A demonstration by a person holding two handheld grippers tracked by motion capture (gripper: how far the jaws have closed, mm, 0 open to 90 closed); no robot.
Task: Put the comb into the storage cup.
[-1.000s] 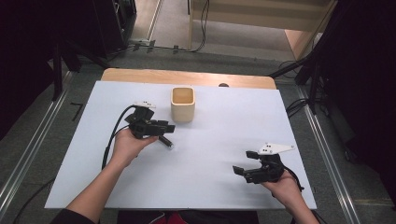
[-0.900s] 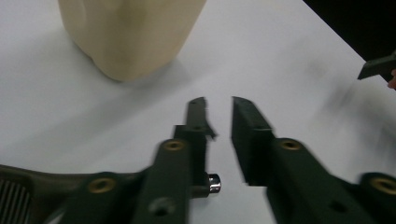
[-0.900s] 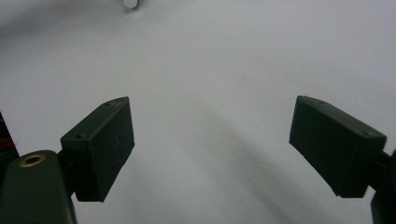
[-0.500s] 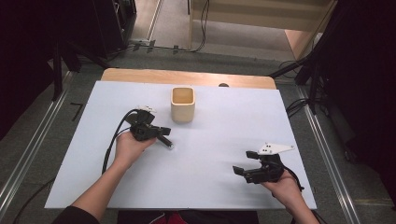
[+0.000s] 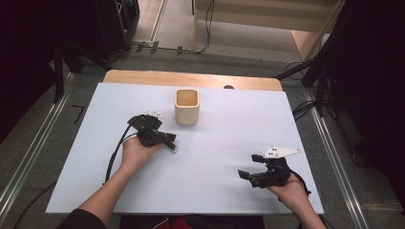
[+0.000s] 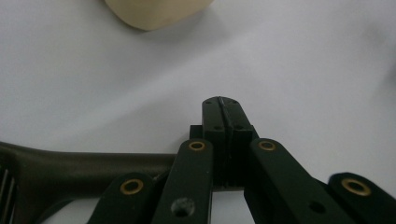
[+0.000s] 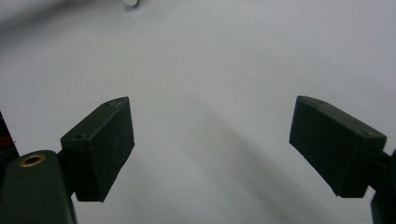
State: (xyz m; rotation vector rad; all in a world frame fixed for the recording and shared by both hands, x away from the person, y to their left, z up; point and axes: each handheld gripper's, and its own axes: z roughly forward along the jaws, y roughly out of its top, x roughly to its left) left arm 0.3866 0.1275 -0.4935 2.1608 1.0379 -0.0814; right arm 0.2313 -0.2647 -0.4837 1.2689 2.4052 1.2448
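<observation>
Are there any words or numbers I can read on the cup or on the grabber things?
None: no words, numbers or signs can be read.
The beige cup is plain.
The left gripper and right gripper show only black parts and brass rivets.
The white table bears no print.

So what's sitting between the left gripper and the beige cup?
Nothing: bare white table separates the left gripper from the beige cup in the high view.
</observation>
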